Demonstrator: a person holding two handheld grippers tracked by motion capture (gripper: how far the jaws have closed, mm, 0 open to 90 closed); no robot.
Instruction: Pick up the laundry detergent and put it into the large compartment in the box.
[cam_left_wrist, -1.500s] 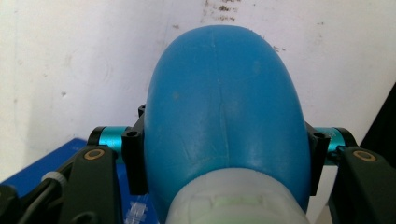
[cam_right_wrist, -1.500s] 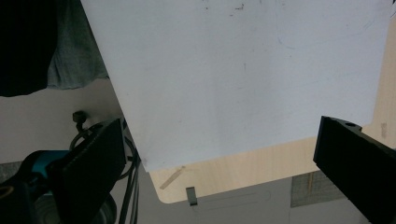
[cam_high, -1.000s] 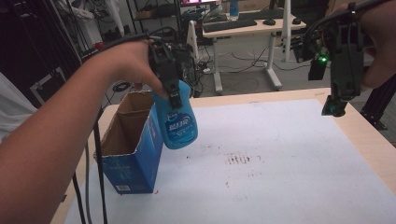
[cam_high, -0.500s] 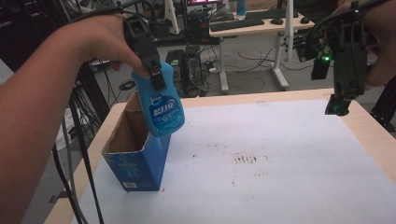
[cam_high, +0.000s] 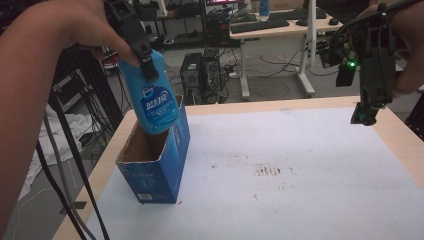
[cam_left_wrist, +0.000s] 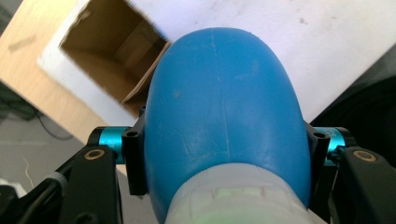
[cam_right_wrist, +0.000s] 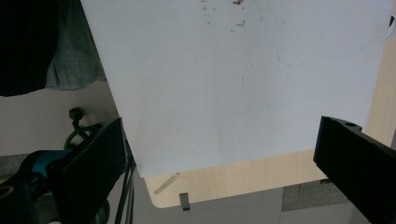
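One bottle hangs in your left hand-held gripper, clamped near its cap end so the body points down at the open top of the box. In the left gripper view the jaws press both flanks of the bottle, with the box mouth beyond it; gripping high keeps the jaws clear of the carton walls. One box stands upright on the worktop near its left edge, mouth up, ready to take the bottle, whose base sits just above the far rim and is not yet inside. Farther off, your right hand-held gripper hovers over the far right corner with jaws wide and nothing between them, probably parked out of the way. Two grippers, one bottle, one box.
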